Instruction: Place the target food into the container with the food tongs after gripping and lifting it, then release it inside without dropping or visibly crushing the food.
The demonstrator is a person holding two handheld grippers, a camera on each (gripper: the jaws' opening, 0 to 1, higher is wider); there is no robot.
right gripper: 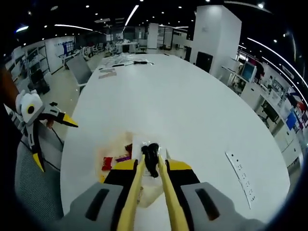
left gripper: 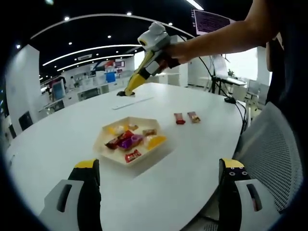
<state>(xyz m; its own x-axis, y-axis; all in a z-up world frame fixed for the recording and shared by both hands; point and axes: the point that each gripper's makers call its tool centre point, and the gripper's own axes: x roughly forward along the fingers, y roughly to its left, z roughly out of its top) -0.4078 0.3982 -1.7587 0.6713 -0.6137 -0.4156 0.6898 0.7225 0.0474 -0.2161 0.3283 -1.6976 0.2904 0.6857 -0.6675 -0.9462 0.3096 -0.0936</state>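
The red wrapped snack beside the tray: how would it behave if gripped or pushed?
The red wrapped snack looks small and flat, so it is probably light and easy to lift. Its wrapper may slip out of the tongs. Lying flat on the smooth white table, it would likely slide rather than roll if pushed.

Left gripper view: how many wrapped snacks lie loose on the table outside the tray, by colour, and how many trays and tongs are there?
Red snack, loose on the table: 1
Brown snack, loose beside it: 1
Tray holding mixed snacks: 1
Yellow tongs, held in the right gripper: 1
Total: 4
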